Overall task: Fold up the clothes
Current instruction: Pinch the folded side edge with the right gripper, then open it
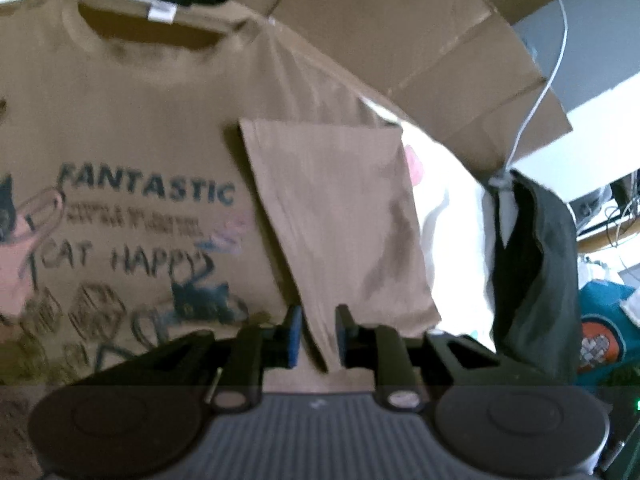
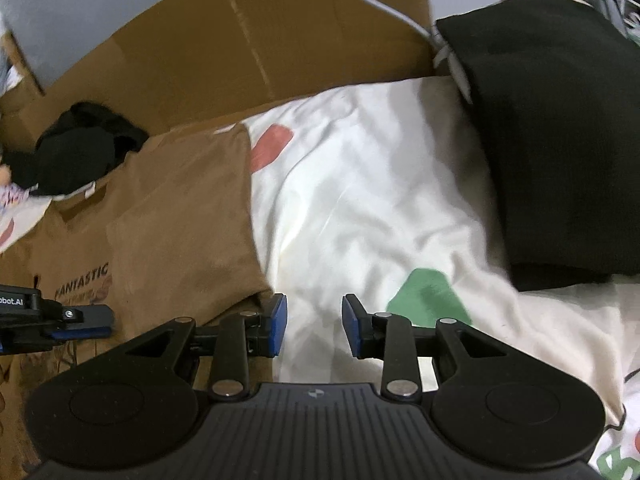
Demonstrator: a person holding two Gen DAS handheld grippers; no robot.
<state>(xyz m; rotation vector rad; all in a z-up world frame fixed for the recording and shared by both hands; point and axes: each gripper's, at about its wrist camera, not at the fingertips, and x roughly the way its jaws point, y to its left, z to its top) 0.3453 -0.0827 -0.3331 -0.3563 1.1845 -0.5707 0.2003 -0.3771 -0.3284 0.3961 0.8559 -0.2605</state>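
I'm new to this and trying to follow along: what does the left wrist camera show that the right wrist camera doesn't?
Only the left wrist view shows the shirt's neck label, the cat print and the folded sleeve between the left gripper's pads. Only the right wrist view shows the right gripper, open over the white bedding, and a green patch. Both show the tan T-shirt, cardboard and dark cushion.
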